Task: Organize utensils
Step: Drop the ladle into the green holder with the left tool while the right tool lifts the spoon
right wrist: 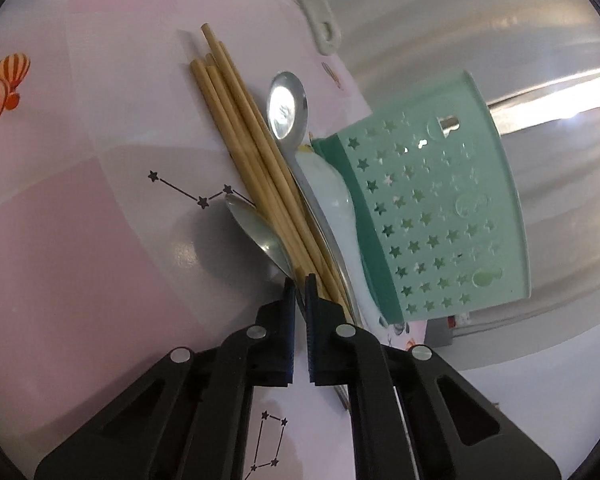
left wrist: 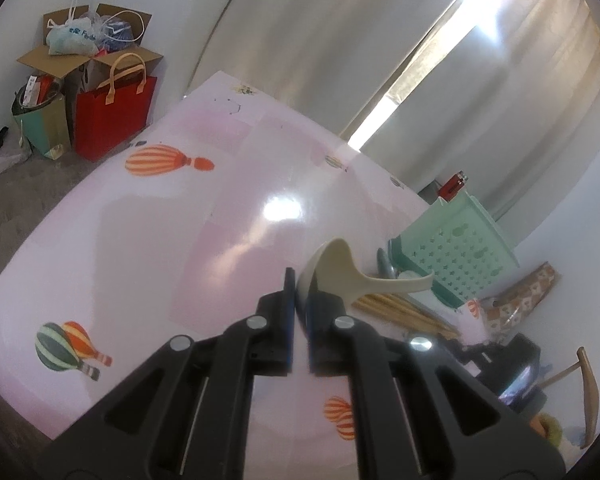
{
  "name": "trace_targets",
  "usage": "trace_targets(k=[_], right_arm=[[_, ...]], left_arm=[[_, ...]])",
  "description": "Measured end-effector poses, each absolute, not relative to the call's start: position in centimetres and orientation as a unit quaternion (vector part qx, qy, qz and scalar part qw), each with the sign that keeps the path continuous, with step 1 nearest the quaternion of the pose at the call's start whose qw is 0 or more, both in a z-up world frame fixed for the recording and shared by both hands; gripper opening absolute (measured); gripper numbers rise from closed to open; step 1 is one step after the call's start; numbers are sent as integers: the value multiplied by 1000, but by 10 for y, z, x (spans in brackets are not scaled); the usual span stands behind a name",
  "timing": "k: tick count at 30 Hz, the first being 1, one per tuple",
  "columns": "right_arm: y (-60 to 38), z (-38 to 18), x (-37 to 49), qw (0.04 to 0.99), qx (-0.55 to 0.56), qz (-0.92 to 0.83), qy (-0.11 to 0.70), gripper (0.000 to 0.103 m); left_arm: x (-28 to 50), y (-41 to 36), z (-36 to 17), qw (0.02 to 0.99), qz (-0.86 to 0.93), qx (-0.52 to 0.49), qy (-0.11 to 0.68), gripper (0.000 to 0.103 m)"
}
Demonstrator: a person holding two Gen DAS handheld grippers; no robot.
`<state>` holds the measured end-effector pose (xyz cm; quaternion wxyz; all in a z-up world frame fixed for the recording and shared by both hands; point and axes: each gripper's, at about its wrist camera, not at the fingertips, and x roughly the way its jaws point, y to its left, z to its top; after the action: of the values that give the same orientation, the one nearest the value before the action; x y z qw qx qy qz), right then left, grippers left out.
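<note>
My left gripper [left wrist: 299, 280] is shut on the bowl of a cream ceramic soup spoon [left wrist: 340, 270] and holds it above the pink table, handle pointing right toward a mint green perforated basket [left wrist: 456, 248]. My right gripper [right wrist: 299, 282] is shut on the handle of a metal spoon [right wrist: 256, 232] lying by a bundle of wooden chopsticks [right wrist: 244, 140]. A second metal spoon [right wrist: 288, 108] and a white ceramic spoon [right wrist: 332, 196] lie against the green basket [right wrist: 432, 208]. The cream spoon's handle [right wrist: 320, 20] shows at the top of the right wrist view.
The pink tablecloth with balloon prints [left wrist: 160, 208] covers the table. Bags and cardboard boxes [left wrist: 96, 92] stand on the floor at the far left. Curtains [left wrist: 500, 80] hang behind. A chair and clutter [left wrist: 540, 360] sit at the right.
</note>
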<state>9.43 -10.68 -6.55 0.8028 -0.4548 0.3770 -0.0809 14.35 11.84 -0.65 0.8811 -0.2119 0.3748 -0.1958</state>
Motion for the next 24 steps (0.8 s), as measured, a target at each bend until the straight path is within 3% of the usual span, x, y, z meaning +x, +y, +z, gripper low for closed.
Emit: trace_targets(k=[10,16,20,24], right_arm=[[-116,-46,63,842,-394,-56,364,5],[-142,-2,51,896,-277,-39,344,3],[-153,31,42,925,-211,-32,313,3],[-175,52,38,945,-158,-34,284,3]], left_arm=[[150,106,38,902,-205,-188,332,3],[164,69,100,924,-242,-143,259,3],[167,22,137,950,-233,-43,205,3],[159,-43,146,961,-191,138,145,3]])
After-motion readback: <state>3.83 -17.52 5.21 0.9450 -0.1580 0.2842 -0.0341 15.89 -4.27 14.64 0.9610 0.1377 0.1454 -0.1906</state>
